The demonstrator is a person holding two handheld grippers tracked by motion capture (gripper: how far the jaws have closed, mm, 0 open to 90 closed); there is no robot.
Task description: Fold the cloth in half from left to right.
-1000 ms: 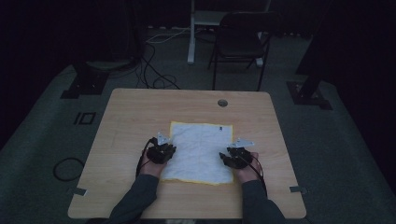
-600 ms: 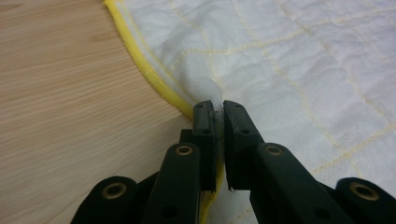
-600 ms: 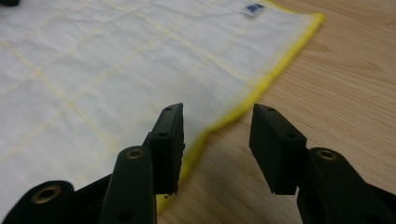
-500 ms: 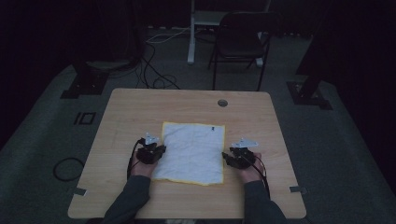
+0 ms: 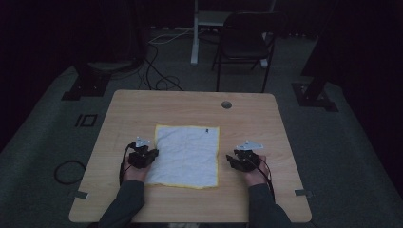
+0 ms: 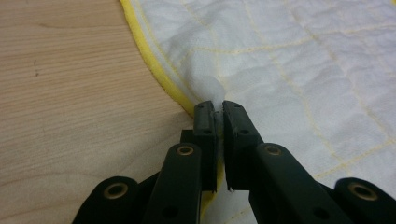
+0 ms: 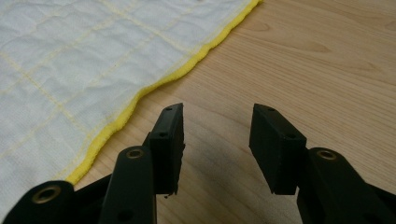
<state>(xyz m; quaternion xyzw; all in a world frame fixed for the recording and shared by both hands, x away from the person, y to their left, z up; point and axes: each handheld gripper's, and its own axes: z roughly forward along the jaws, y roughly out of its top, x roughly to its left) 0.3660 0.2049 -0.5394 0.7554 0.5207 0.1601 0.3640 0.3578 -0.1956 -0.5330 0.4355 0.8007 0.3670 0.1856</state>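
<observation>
White quilted cloth (image 5: 187, 154), yellow-hemmed, looks light and limp, best taken by its hem: left gripper (image 6: 215, 112) pinches the left edge, right gripper (image 7: 215, 135) gapes wide over bare table (image 5: 142, 107).

On the surface (image 5: 142, 109) a cloth (image 5: 187, 154) lies flat near the middle, a little toward the person's side, and a small round hole (image 5: 226, 104) in the surface is behind it, to the right. The left tongs (image 5: 151, 154) are at the left edge of the cloth, touching it, and the right tongs (image 5: 231, 160) are on the bare surface just beside its right edge. Behind the surface, on the floor (image 5: 361, 142), stands a chair (image 5: 244, 42), with cables (image 5: 159, 76) to the left of it.
</observation>
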